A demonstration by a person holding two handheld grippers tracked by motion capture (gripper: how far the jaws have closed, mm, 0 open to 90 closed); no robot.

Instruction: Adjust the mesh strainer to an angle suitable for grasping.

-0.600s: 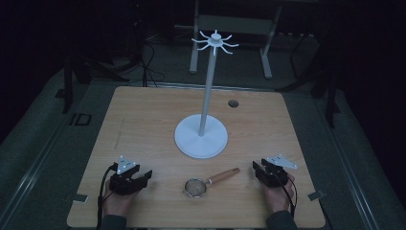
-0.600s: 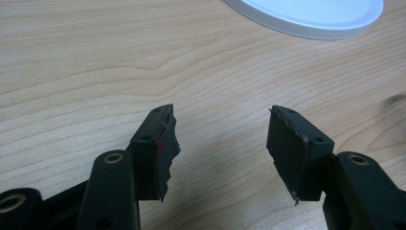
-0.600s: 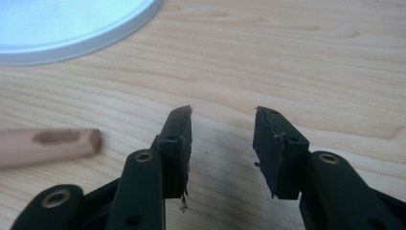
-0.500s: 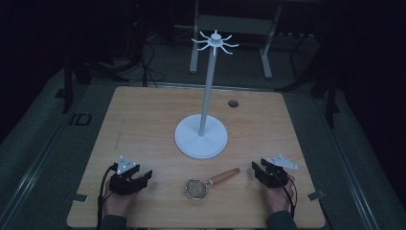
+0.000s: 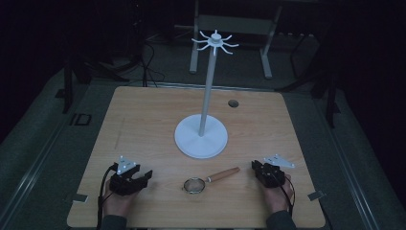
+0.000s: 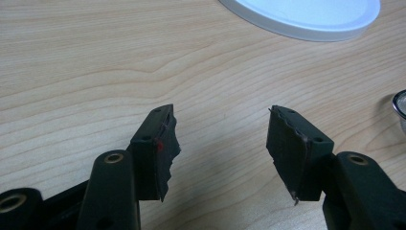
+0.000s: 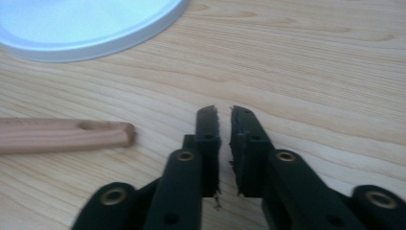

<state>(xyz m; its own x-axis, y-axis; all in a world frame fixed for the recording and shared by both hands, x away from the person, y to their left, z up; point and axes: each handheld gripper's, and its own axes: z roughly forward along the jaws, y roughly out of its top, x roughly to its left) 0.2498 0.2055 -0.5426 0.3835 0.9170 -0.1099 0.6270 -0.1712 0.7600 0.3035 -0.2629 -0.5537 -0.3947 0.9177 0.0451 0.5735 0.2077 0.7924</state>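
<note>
Work has not begun: strainer [image 5: 195,185] with wooden handle lies untouched just in front of the hook stand [image 5: 201,141], between left gripper [image 5: 142,178], jaws apart, and right gripper [image 5: 255,167], jaws nearly together, both empty.

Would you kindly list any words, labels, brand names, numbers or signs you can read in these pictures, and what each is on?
None: no readable text on the table, the white stand, the strainer, the left gripper or the right gripper.
</note>
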